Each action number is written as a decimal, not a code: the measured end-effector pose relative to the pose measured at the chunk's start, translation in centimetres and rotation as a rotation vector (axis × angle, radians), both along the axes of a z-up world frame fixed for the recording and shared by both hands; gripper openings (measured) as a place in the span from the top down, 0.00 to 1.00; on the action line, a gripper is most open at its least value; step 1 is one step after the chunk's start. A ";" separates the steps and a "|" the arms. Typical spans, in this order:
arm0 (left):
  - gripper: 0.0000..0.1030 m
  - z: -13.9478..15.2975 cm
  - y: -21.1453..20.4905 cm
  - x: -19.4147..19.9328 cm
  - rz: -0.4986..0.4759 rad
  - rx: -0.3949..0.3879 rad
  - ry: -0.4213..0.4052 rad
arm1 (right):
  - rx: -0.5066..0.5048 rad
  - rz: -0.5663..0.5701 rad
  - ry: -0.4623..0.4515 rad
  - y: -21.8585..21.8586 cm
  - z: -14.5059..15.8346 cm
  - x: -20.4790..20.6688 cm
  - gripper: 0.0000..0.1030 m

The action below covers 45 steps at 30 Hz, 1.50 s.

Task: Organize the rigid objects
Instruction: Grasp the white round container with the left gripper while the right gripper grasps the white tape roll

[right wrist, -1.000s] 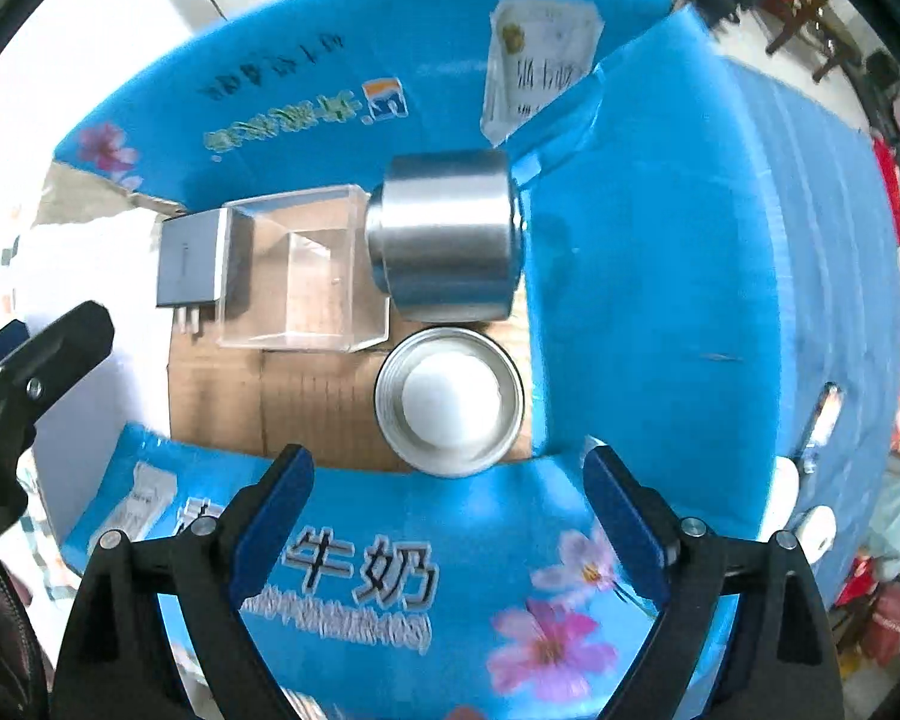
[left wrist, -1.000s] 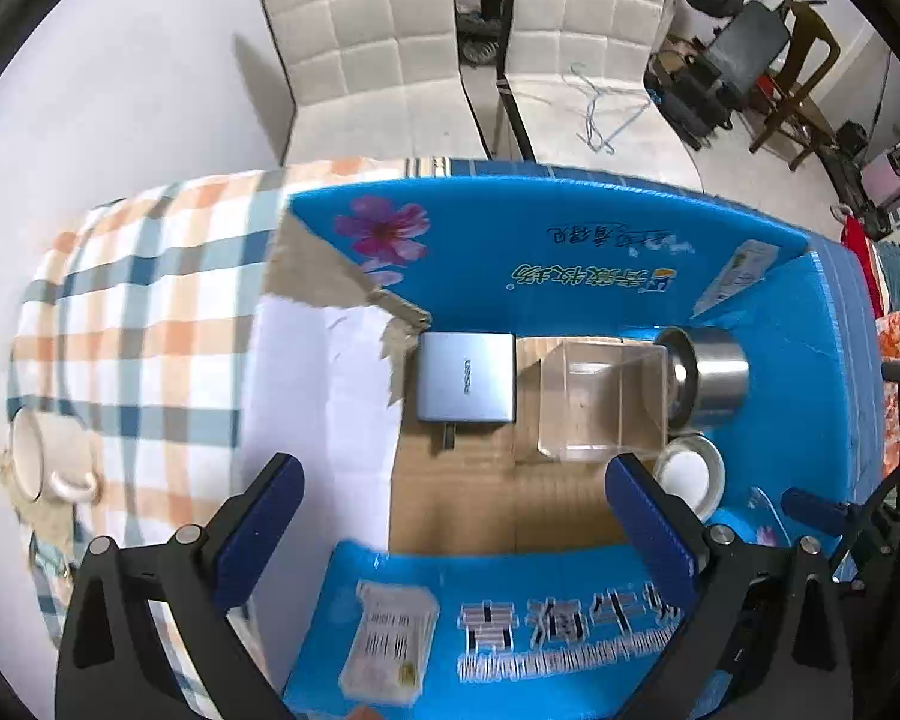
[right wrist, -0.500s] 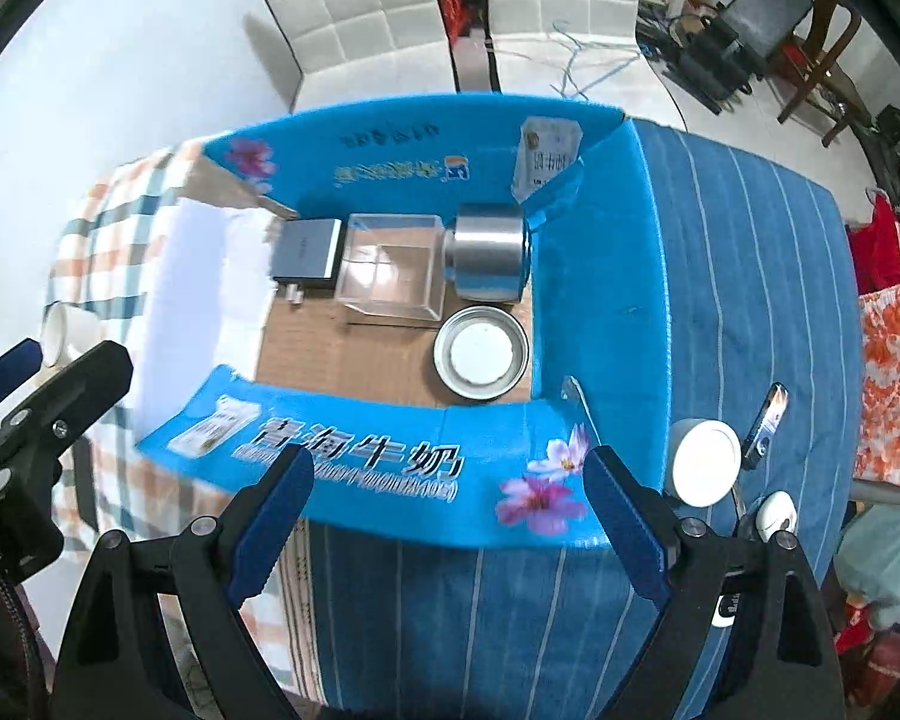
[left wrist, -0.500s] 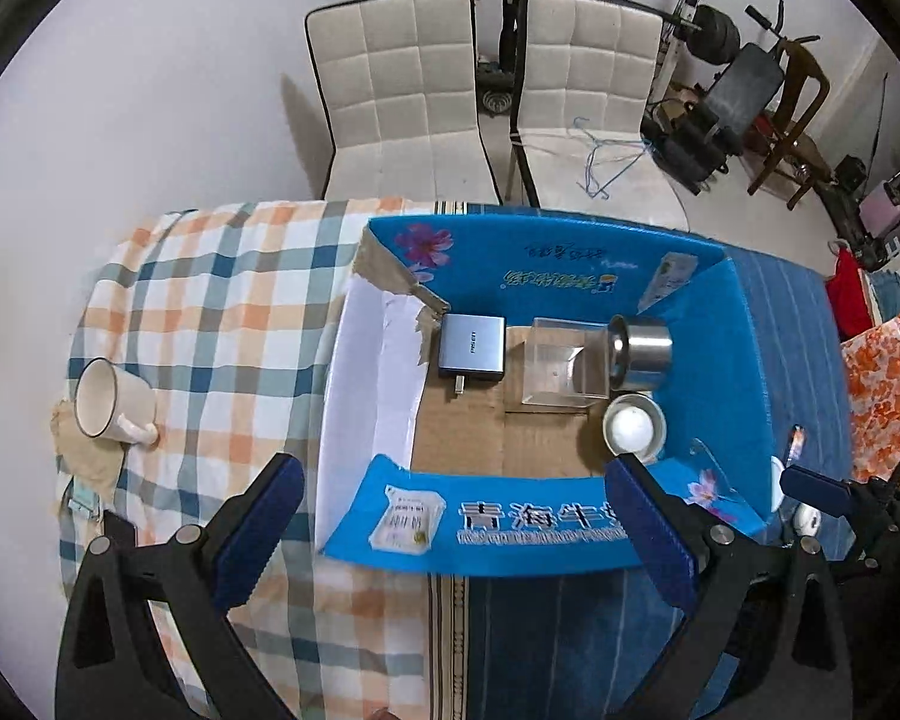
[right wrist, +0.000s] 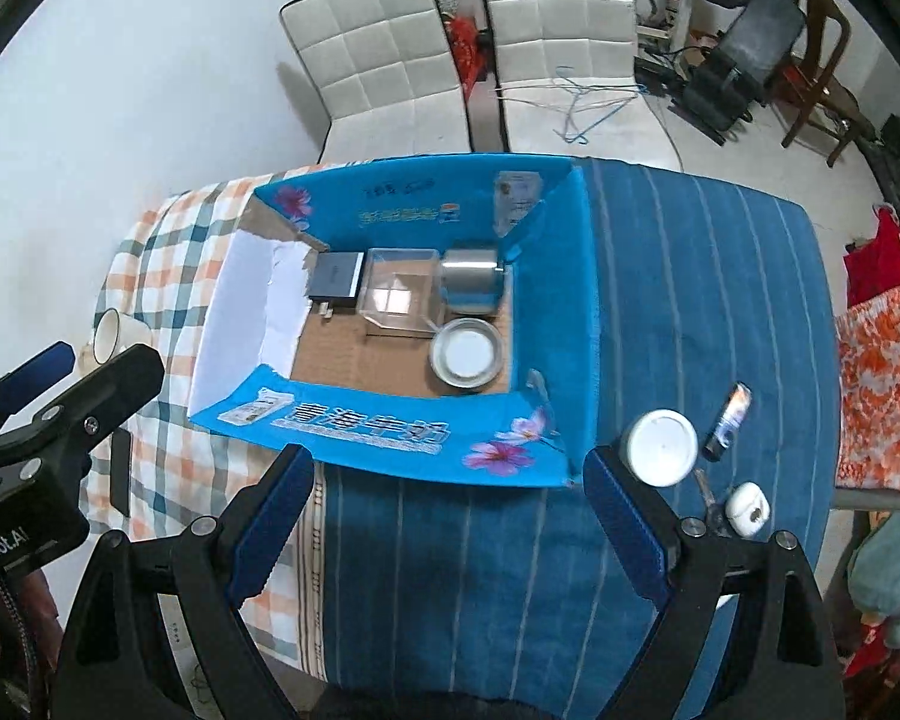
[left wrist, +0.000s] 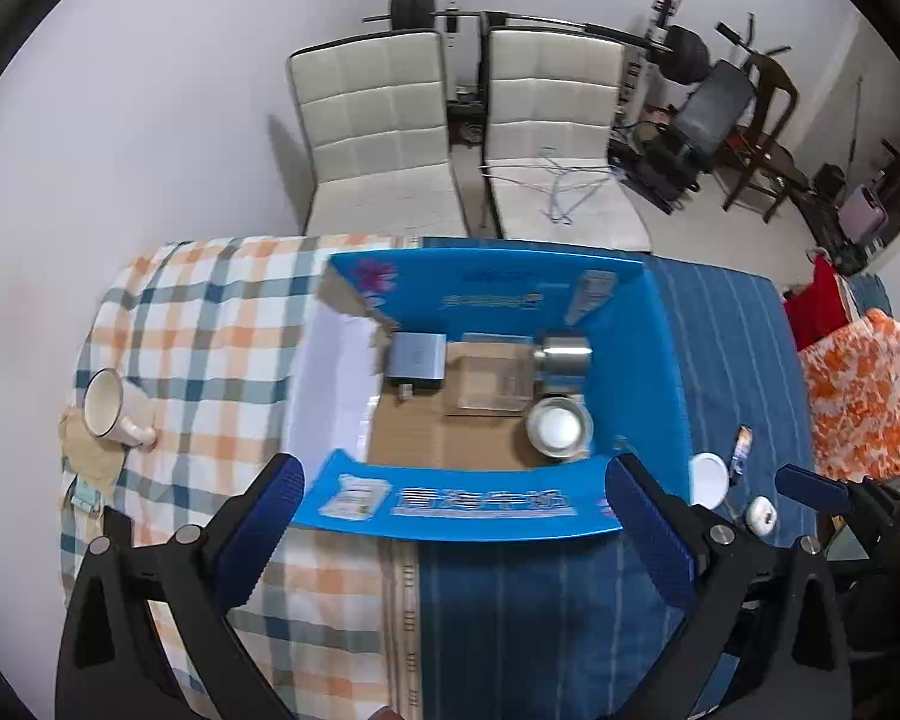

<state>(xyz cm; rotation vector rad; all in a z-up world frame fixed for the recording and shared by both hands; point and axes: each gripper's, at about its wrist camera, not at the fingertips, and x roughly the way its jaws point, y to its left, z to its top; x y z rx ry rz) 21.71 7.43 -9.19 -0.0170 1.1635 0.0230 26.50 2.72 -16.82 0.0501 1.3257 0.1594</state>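
Two white chairs stand past a table covered in plaid cloth and blue striped cloth. Left gripper hangs above the near table edge, fingers wide apart, nothing between them; right gripper likewise spread and empty. Ahead of both sits the blue cardboard box, flaps open. Inside it: grey charger on the left, clear plastic box beside it, steel cylinder to the right, round tin nearest (all close together). Right of the right gripper lie a white lid, small dark tube and white case. Mug far left.
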 end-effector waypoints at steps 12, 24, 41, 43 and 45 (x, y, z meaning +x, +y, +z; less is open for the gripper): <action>0.00 -8.3 -20.9 2.6 -0.322 -0.039 0.139 | -0.098 -0.396 0.147 -23.7 -6.0 -2.0 0.09; 0.00 -22.1 -31.2 4.7 -0.424 0.137 0.391 | -0.064 -0.519 0.304 -32.0 -17.0 -4.3 0.09; 0.34 -28.1 -31.0 4.3 -0.350 0.091 0.549 | -0.111 -0.476 0.302 -29.7 -22.8 -2.5 0.41; 0.37 -27.9 -31.1 4.0 -0.349 0.083 0.535 | -0.097 -0.482 0.298 -30.1 -22.7 -2.7 0.41; 0.37 -27.8 -30.9 3.7 -0.348 0.085 0.527 | -0.105 -0.496 0.295 -30.7 -22.7 -2.8 0.41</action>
